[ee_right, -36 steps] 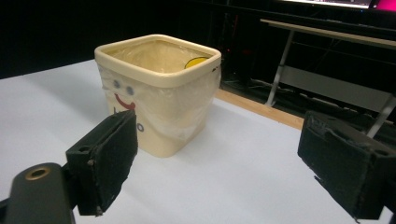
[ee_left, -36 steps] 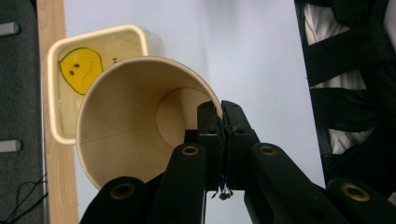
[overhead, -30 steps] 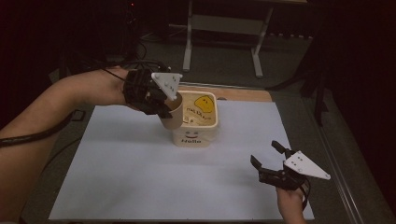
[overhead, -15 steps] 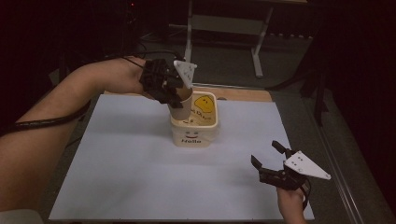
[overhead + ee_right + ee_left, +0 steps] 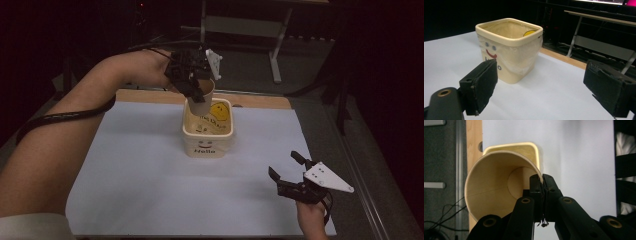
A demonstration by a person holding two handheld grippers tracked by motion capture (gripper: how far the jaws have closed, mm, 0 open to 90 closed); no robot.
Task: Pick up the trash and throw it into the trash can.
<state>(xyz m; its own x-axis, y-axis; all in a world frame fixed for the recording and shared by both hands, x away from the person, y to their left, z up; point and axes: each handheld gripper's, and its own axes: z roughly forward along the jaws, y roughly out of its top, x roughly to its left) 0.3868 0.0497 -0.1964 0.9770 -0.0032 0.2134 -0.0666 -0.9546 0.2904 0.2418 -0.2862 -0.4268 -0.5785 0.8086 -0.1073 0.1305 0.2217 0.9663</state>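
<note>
A brown paper cup (image 5: 203, 98) hangs tilted over the back left of a cream square bin (image 5: 208, 142), which has a plastic liner, a smiley face and "Hello" on its front. My left gripper (image 5: 196, 89) is shut on the cup's rim. In the left gripper view the cup (image 5: 491, 187) shows an empty inside, the left gripper (image 5: 541, 179) pinches its wall, and the bin (image 5: 529, 148) lies beneath it. My right gripper (image 5: 284, 165) stands open and empty near the table's front right. In the right gripper view the right gripper (image 5: 541, 86) faces the bin (image 5: 509, 53).
A white sheet (image 5: 130, 175) covers the table, with a strip of bare wood (image 5: 260, 101) along the far edge. A black cable (image 5: 65, 117) trails from my left gripper over the table's left side. A metal table frame (image 5: 272, 50) stands behind in the dark.
My left gripper has carried the cup upward and to the right, from beside the bin's left rim to above its back. The right gripper has stayed put.
</note>
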